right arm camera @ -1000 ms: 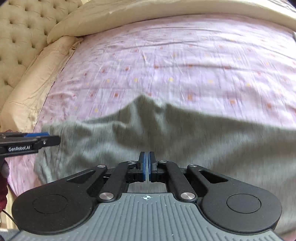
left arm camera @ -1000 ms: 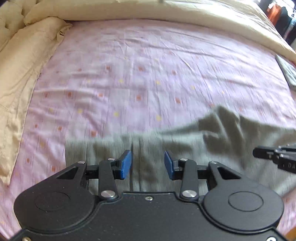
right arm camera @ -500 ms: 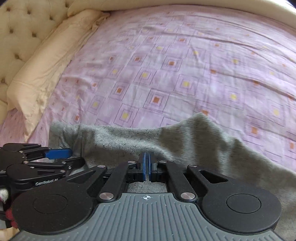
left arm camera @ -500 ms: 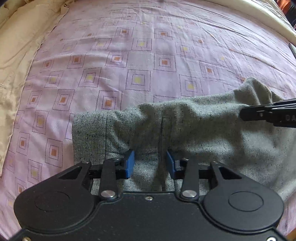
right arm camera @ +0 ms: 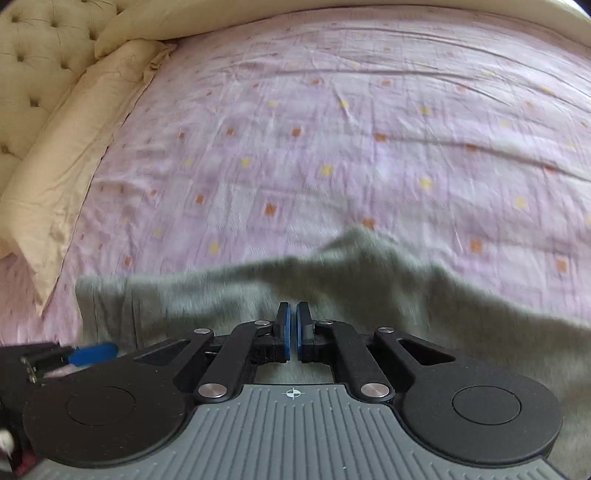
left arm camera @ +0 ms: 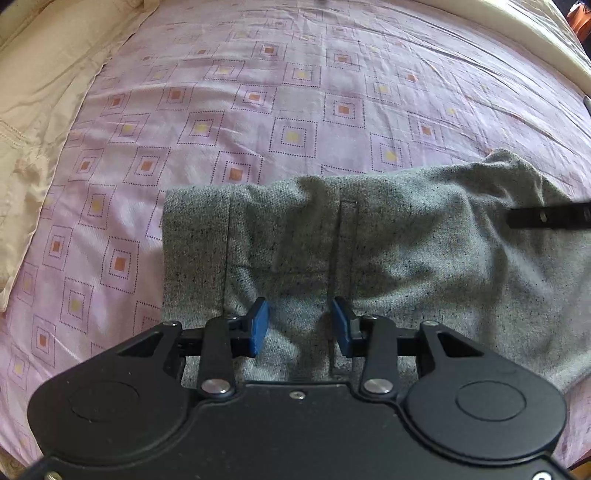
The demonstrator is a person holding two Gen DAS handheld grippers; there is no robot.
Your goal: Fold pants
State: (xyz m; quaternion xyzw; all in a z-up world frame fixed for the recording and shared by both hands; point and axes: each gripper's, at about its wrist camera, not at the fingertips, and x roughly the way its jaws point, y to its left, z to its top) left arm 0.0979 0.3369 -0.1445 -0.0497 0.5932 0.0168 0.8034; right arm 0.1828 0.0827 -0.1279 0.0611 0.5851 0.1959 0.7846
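Note:
Grey speckled pants (left arm camera: 388, 243) lie on the pink patterned bedsheet (left arm camera: 280, 103), folded edge at the left, a raised peak at the right. My left gripper (left arm camera: 300, 325) is open, its blue pads just above the cloth near its front edge, holding nothing. The right gripper's black finger shows at the right edge of the left wrist view (left arm camera: 546, 218), beside the peak. In the right wrist view the pants (right arm camera: 369, 280) are blurred. My right gripper (right arm camera: 293, 328) has its pads almost together with a thin gap, over the cloth; no fabric shows between them. The left gripper (right arm camera: 88, 352) shows at lower left.
Cream pillows (right arm camera: 74, 147) and a tufted headboard (right arm camera: 40, 48) lie at the left. A cream duvet (left arm camera: 517, 33) runs along the far side of the bed. The sheet (right arm camera: 369, 129) stretches beyond the pants.
The right gripper's pads have parted slightly and its view has pulled back. The raised peak of cloth has sunk a little. The left gripper stays open over the pants.

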